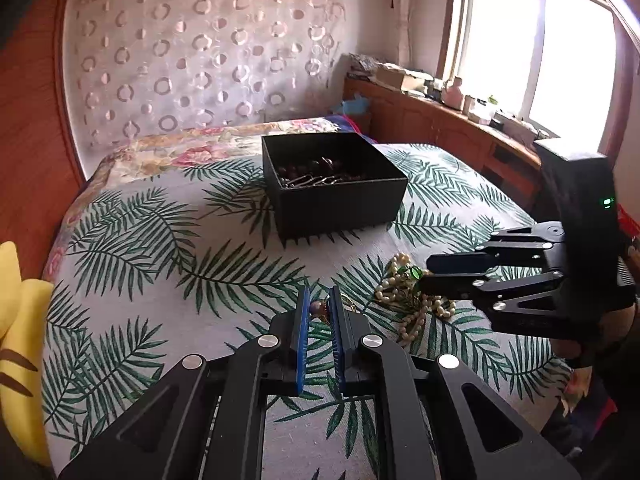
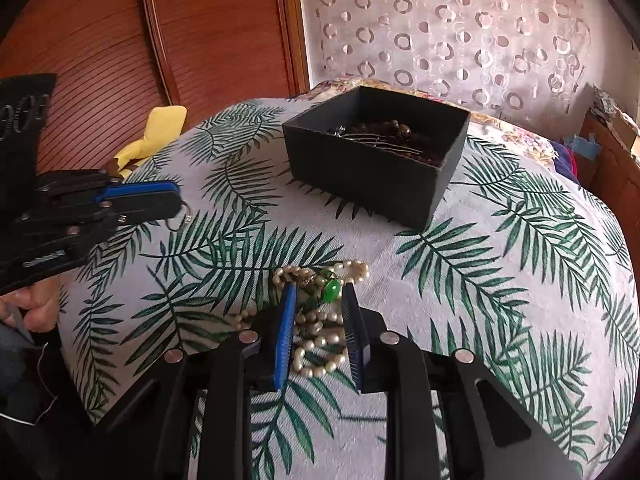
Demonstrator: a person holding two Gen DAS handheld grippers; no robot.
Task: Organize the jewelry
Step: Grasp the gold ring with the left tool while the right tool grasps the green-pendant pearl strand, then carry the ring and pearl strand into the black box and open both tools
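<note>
A black open box (image 1: 336,188) sits on the leaf-print bedspread and holds dark beads and metal pieces; it also shows in the right wrist view (image 2: 376,160). My left gripper (image 1: 320,300) is shut on a small piece of jewelry with a purple bead (image 1: 318,307); a thin metal ring (image 2: 182,218) hangs from it in the right wrist view. A pearl necklace with a green stone (image 2: 320,320) lies on the bed. My right gripper (image 2: 318,292) is open, its fingers on either side of the necklace, just above it.
The leaf-print bedspread (image 1: 160,280) covers the bed. A yellow plush toy (image 1: 16,340) lies at the left edge. A wooden cabinet (image 1: 440,128) with clutter stands under the window at the right. A wooden headboard and a patterned curtain are behind.
</note>
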